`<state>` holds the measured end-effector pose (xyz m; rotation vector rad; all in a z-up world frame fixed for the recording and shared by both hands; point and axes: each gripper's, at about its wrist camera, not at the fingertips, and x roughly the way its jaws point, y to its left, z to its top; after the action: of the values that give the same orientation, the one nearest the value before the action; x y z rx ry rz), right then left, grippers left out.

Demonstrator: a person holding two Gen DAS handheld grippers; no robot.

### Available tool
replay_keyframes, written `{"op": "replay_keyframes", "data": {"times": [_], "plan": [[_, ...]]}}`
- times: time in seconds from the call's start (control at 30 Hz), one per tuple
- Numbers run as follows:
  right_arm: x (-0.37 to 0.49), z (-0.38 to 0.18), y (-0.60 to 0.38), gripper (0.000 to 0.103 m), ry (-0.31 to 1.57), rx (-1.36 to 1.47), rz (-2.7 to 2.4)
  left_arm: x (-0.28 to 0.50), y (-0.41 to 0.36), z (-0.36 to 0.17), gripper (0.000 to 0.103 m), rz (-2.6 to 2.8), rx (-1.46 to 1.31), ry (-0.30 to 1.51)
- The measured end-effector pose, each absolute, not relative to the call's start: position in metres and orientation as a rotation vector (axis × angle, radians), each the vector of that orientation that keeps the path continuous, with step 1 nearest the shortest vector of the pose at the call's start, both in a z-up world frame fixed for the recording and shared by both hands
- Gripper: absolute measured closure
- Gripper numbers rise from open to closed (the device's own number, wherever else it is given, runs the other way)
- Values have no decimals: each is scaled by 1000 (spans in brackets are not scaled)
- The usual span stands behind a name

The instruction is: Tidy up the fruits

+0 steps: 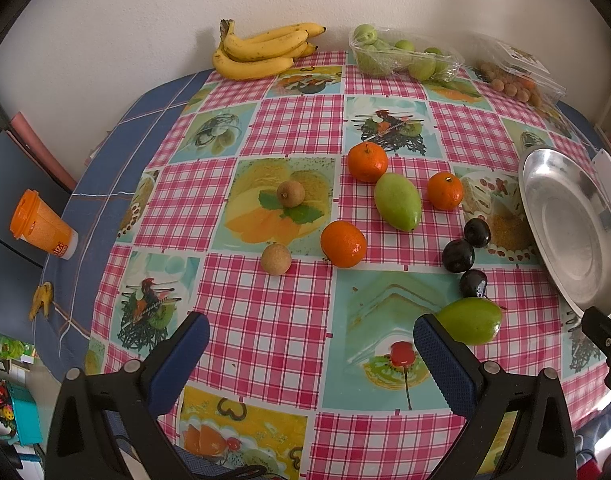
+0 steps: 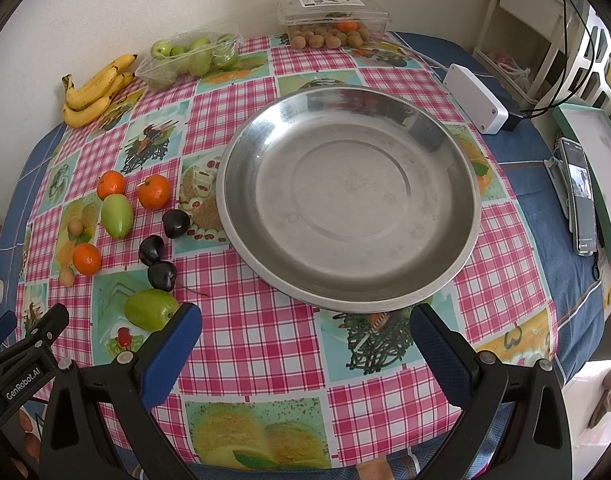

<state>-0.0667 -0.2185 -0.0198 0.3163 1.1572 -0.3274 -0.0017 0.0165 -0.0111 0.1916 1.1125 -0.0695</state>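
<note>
The plate [image 2: 345, 296] is bare metal, dull-shiny with faint scuffs and soft reflections. The tabletop cover [image 2: 265, 344] looks like printed oilcloth, smooth with a slight sheen. The oranges [image 1: 343, 244] have glossy, pitted skin; the plums [image 1: 458, 255] are dark and polished; the mangoes [image 1: 397, 201] are smooth and waxy; the longans [image 1: 276, 259] are matt and rough. Both sets of tongs [image 1: 311, 364] [image 2: 305, 356] are matt black plastic with textured blue rubbery pads [image 1: 445, 364]. The punnets [image 2: 333, 12] are clear, crinkled plastic.

White lettering "GenRobot.AI" stands on the black plastic left tongs [image 2: 23, 384]. The orange plastic cup [image 1: 41, 226] carries a partly legible "liz"
</note>
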Motion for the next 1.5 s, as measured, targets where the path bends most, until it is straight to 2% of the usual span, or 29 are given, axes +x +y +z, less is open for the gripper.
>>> {"op": "replay_keyframes", "data": {"times": [0.83, 1.13, 1.5], "plan": [[-64, -20, -213, 0, 1160, 305, -317, 2, 20, -13, 0, -60, 168, 1131], [-42, -25, -180, 0, 1166, 304, -195, 20, 40, -10, 0, -22, 65, 1108], [-19, -50, -141, 0, 1227, 336, -147, 34, 51, -33, 0, -2, 22, 1180]]}}
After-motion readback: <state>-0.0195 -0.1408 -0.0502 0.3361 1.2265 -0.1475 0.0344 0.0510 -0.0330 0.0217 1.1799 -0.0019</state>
